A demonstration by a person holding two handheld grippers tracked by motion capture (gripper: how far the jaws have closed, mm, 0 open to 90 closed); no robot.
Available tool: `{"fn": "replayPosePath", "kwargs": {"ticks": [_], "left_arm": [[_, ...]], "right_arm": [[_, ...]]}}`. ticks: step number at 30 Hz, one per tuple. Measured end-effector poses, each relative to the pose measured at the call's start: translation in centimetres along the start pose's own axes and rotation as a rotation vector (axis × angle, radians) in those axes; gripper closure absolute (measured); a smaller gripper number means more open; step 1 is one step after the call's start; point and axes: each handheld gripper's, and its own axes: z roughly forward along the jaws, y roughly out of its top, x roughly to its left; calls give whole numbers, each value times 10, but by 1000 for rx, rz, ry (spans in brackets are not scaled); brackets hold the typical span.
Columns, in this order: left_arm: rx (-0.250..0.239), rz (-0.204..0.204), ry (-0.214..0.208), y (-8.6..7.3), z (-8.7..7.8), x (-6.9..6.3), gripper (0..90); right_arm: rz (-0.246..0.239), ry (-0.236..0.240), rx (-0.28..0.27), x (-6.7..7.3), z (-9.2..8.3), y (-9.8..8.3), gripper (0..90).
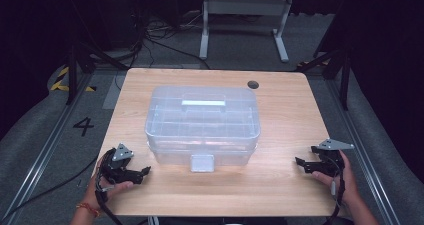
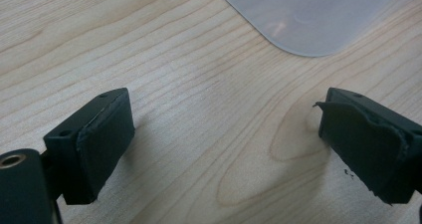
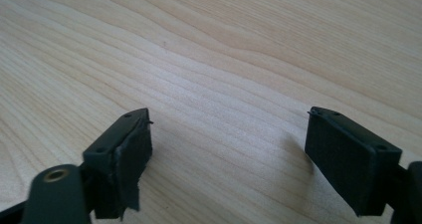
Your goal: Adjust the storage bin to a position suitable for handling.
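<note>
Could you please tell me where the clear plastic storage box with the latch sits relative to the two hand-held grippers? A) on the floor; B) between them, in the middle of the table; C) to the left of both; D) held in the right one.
B: the clear plastic storage box rests mid-table, with the left hand-held gripper and the right hand-held gripper open on either side.

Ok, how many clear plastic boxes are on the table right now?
1. The clear lidded box sits mid-table, between the left gripper and right gripper; its corner shows in the left gripper view.
</note>
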Motion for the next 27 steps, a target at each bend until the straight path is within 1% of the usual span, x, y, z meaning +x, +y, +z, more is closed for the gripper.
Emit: {"fn": "replayPosePath", "kwargs": {"ticks": [1, 3, 4, 5, 9, 10, 14, 22, 24, 27], "left_arm": [[-2, 0, 3, 0, 0, 0, 82], [-2, 0, 4, 0, 0, 0, 84], [-1, -2, 5, 0, 0, 0, 84], [1, -2, 6, 0, 0, 0, 87], [-6, -6, 4, -1, 0, 0, 93], [-6, -7, 4, -1, 0, 0, 93], [-6, -8, 2, -1, 0, 0, 93], [-6, -6, 5, -1, 0, 0, 93], [-6, -6, 5, -1, 0, 0, 93], [-6, -7, 5, -1, 0, 0, 93]], "right_arm": [[-15, -10, 3, 1, 0, 1, 179], [-20, -11, 2, 2, -1, 2, 186], [-20, -2, -3, 2, -2, 2, 198], [-13, 7, -24, 3, -4, 6, 200], [-16, 28, -65, 5, -12, 13, 221], [-29, 28, -70, 6, -13, 15, 226], [-49, 35, -80, 10, -17, 21, 241], [-81, 54, -123, 14, -31, 41, 247], [-87, 66, -135, 15, -36, 49, 252], [-100, 69, -145, 16, -39, 57, 255]]}}
